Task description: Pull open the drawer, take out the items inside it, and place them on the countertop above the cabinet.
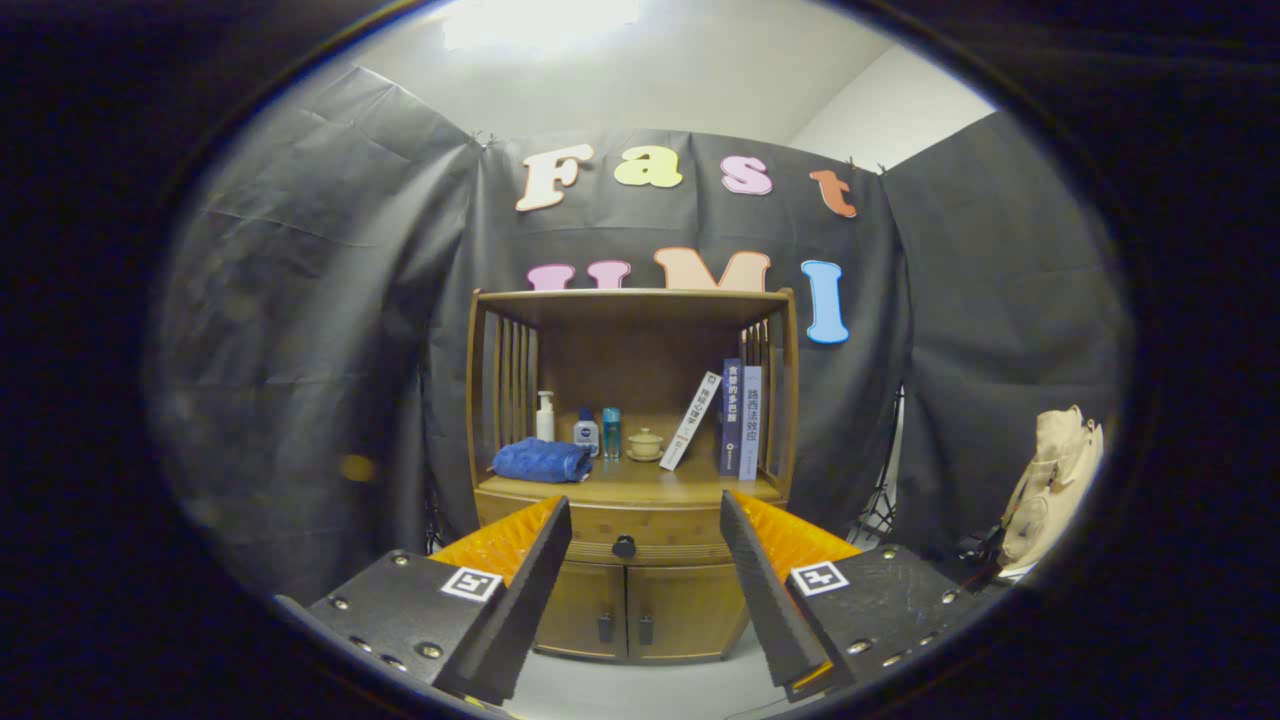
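A wooden cabinet [640, 400] stands ahead of me against the booth wall. Its drawer [660, 527] is closed, with a dark round knob [624, 546] at its middle, just below the countertop [640, 490]. My gripper [645, 540] is open, some way short of the cabinet, and the knob shows in the gap between the fingers. Nothing is held. The inside of the drawer is hidden.
On the countertop lie a folded blue towel [541, 461], a white pump bottle [545, 416], two small bottles [598, 432], a lidded cup [645, 443] and several books [740, 420]. Two cabinet doors [625, 610] sit below the drawer. A beige bag [1055, 480] hangs at the right.
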